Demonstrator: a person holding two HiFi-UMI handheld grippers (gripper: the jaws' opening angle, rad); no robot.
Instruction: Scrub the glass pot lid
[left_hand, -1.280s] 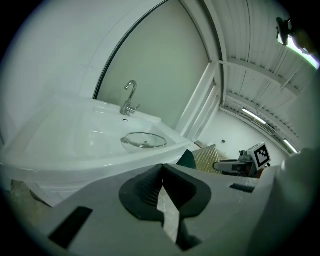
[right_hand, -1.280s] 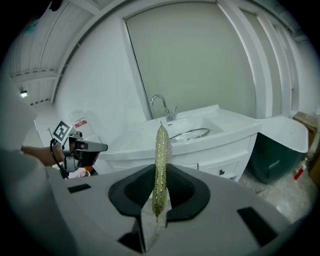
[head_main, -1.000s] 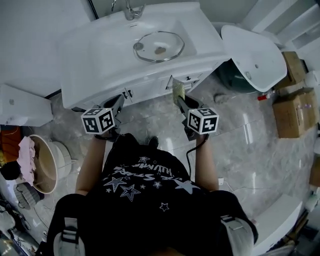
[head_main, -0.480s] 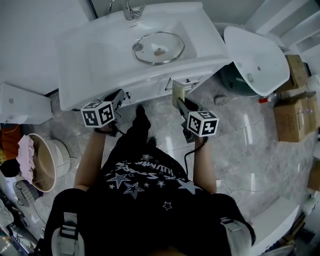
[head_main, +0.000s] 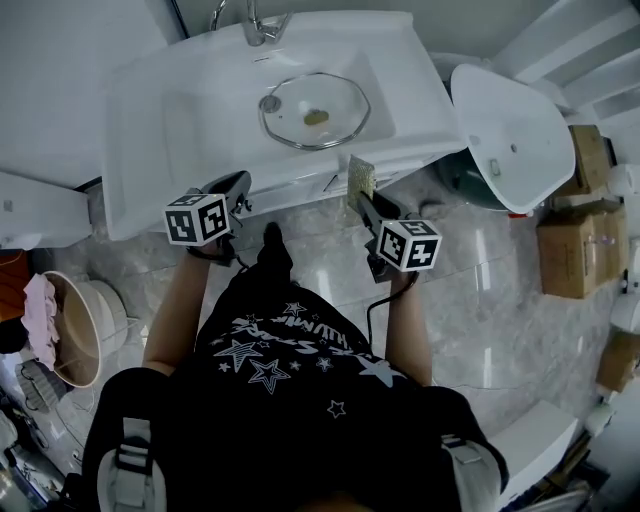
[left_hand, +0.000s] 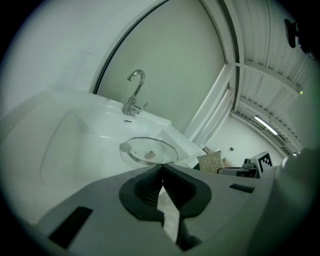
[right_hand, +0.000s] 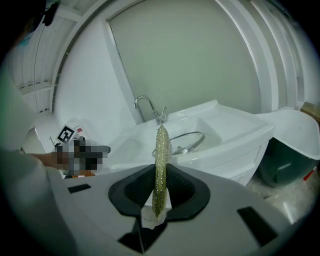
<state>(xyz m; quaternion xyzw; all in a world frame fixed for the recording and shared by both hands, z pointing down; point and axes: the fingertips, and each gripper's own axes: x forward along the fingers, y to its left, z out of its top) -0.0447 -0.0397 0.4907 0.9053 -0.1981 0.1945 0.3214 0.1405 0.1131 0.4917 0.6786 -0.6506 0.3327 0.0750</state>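
Observation:
A round glass pot lid (head_main: 314, 110) with a metal rim lies in the white sink basin (head_main: 190, 105), below the tap (head_main: 258, 22); it also shows in the left gripper view as the lid (left_hand: 149, 150) and in the right gripper view as the lid (right_hand: 186, 142). My right gripper (head_main: 362, 196) is shut on a flat yellow-green scouring pad (right_hand: 160, 165), held upright short of the sink's front edge. My left gripper (head_main: 236, 188) is shut with nothing in it, also short of the sink front.
A white basin-shaped fixture (head_main: 510, 130) stands to the right of the sink, with cardboard boxes (head_main: 580, 230) beyond it. A beige tub (head_main: 85, 325) with a pink cloth sits on the floor at left. The floor is grey marble tile.
Both grippers have come a little closer to the sink front, and the view has shifted toward the sink. The pad stays in the right gripper.

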